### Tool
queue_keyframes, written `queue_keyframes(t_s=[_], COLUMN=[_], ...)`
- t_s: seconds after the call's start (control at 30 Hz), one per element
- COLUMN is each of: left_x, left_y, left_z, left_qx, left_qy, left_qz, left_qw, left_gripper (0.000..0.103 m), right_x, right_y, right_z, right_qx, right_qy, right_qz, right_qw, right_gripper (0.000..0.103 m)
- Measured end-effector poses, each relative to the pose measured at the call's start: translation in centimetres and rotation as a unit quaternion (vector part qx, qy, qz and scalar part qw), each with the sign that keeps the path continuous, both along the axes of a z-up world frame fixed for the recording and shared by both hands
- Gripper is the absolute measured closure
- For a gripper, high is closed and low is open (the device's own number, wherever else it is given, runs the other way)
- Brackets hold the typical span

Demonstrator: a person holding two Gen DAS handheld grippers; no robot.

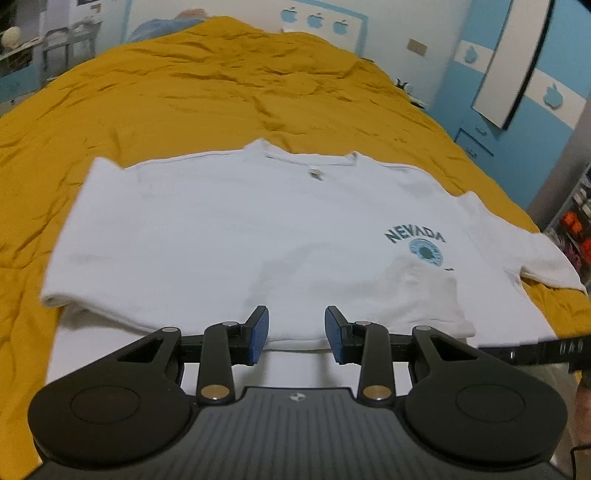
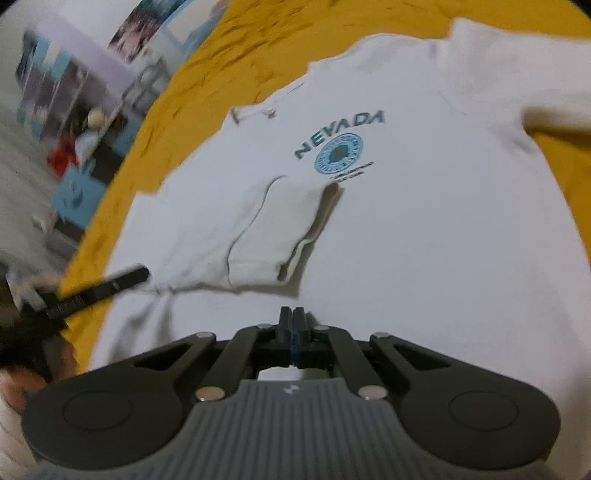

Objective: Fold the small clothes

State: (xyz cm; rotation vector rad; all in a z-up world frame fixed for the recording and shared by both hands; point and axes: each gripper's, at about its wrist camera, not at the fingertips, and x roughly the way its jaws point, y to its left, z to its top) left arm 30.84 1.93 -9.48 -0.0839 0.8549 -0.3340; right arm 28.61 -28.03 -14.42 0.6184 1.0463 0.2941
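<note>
A white T-shirt (image 1: 236,229) with a blue NEVADA print (image 1: 415,236) lies flat on a mustard-yellow bedspread (image 1: 184,88). One sleeve is folded in over the body; its folded edge shows in the right wrist view (image 2: 258,221). My left gripper (image 1: 296,334) is open and empty, just above the shirt's near part. My right gripper (image 2: 293,332) is shut with nothing visibly between its pads, over the shirt (image 2: 424,221) near its lower part. The other sleeve (image 1: 532,254) lies spread out at the right.
The bedspread (image 2: 236,62) surrounds the shirt on all sides. A blue and white wall with apple shapes (image 1: 314,20) stands behind the bed. A white panel (image 1: 513,62) leans at the right. Shelves and clutter (image 2: 74,122) lie beside the bed.
</note>
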Motion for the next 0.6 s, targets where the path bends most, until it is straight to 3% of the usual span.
queue_keyframes(t_s=[0.07, 0.1, 0.13, 0.27, 0.37, 0.4, 0.43, 0.5, 0.6], left_x=[0.0, 0.1, 0.1, 0.3, 0.3, 0.3, 0.2, 0.1, 0.3], left_y=[-0.3, -0.3, -0.1, 1.0, 2.7, 3.5, 4.3, 6.3, 9.7], left_z=[0.0, 0.0, 0.1, 0.5, 1.3, 1.5, 1.9, 2.5, 3.1], left_qx=[0.000, 0.002, 0.003, 0.002, 0.001, 0.000, 0.000, 0.000, 0.001], left_qy=[0.000, -0.001, -0.002, -0.006, -0.015, -0.019, -0.026, -0.041, -0.053], left_qz=[0.000, 0.003, 0.007, 0.026, 0.052, 0.065, 0.080, 0.110, 0.160], left_qw=[1.0000, 1.0000, 1.0000, 0.9996, 0.9985, 0.9977, 0.9965, 0.9931, 0.9858], left_gripper=[0.062, 0.062, 0.062, 0.062, 0.062, 0.062, 0.062, 0.062, 0.062], right_x=[0.0, 0.4, 0.6, 2.7, 4.5, 5.0, 5.3, 5.9, 6.5], right_y=[-0.8, -1.3, -1.6, -3.2, -3.1, -2.8, -2.4, -1.5, -0.1], right_z=[0.2, 0.4, 0.6, -1.0, -2.5, -2.8, -2.9, -2.3, 0.6], right_qx=[0.021, 0.025, 0.031, 0.096, 0.121, 0.126, 0.127, 0.115, 0.069], right_qy=[-0.004, -0.007, -0.011, 0.029, 0.057, 0.061, 0.063, 0.056, 0.008], right_qz=[-0.023, -0.034, -0.044, -0.092, -0.105, -0.104, -0.102, -0.093, -0.069], right_qw=[1.000, 0.999, 0.998, 0.991, 0.985, 0.985, 0.985, 0.987, 0.995], right_gripper=[0.089, 0.065, 0.055, 0.059, 0.074, 0.084, 0.100, 0.101, 0.102])
